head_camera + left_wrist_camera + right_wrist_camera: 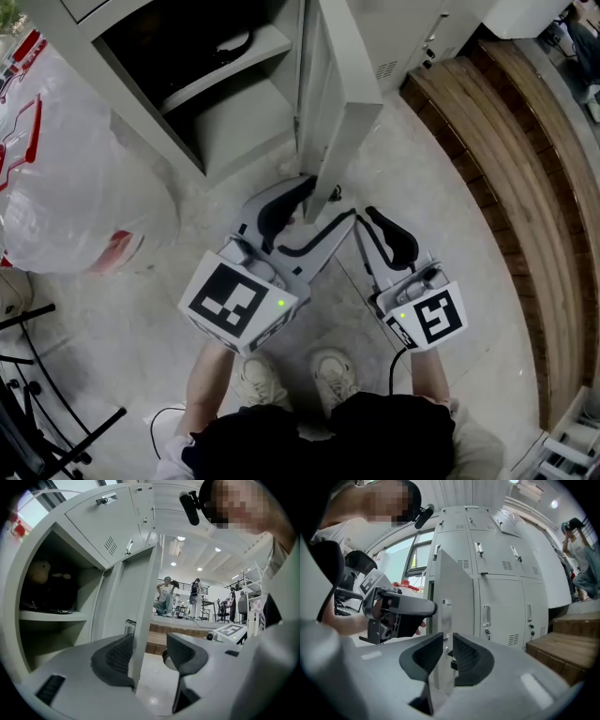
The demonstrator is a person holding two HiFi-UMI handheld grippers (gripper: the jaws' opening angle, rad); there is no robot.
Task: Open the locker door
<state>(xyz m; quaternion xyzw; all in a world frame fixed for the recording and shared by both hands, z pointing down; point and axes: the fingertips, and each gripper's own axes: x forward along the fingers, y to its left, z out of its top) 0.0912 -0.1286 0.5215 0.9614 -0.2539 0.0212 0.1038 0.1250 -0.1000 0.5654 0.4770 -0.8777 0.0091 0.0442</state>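
1. Halfway through the opening step, with the locker door (333,75) swung out toward the near side, right of its exposed compartment.
2. Straddles the door's free edge with the left gripper (150,651), jaws apart; pinches that edge by the latch with the right gripper (447,656), jaws nearly together.
3. Next, probably: swing it farther right, keeping the pinch firm.

the locker door (330,103) runs out past the top edge of the head view, and its lower corner is hidden behind the left gripper (309,199). left of that gripper, a white plastic bag (66,187) is cut off by the frame. beyond its left jaw, a dark lump (47,590) on the locker shelf (51,616) is too dim to name. a metal handle (446,613) shows in the narrow gap of the right gripper (447,641), with its lower part hidden by the pads. whether they press it cannot be told.
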